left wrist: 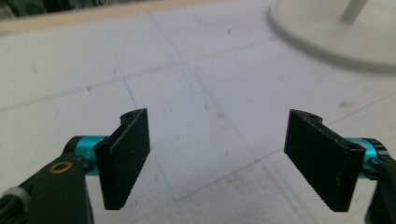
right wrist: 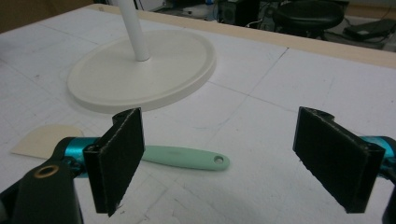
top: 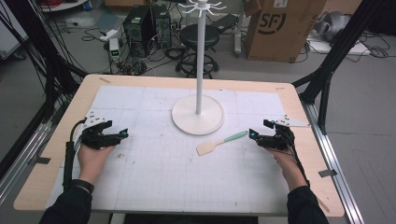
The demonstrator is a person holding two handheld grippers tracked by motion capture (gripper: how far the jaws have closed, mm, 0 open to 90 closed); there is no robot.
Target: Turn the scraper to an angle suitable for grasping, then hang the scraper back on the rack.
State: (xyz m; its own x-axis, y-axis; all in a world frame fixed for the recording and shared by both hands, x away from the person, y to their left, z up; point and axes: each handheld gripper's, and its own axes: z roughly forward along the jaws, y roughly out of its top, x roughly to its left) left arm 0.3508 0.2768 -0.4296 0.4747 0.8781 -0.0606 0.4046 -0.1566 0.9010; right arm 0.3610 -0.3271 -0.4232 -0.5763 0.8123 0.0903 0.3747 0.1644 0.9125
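right gripper [top: 254,136]: released, jaws wide, low over the desk [top: 56,140], aimed at spatula | spatula [top: 221,142]: just ahead of right gripper, flat, untouched; mint handle with hang-hole, cream blade | left gripper [top: 122,134]: released, nothing between jaws, hand palm-down | stand [top: 198,114]: white round base, slim pole, beyond spatula

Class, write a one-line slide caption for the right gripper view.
Open right gripper hovers over the mint-handled spatula lying beside the white stand's round base.
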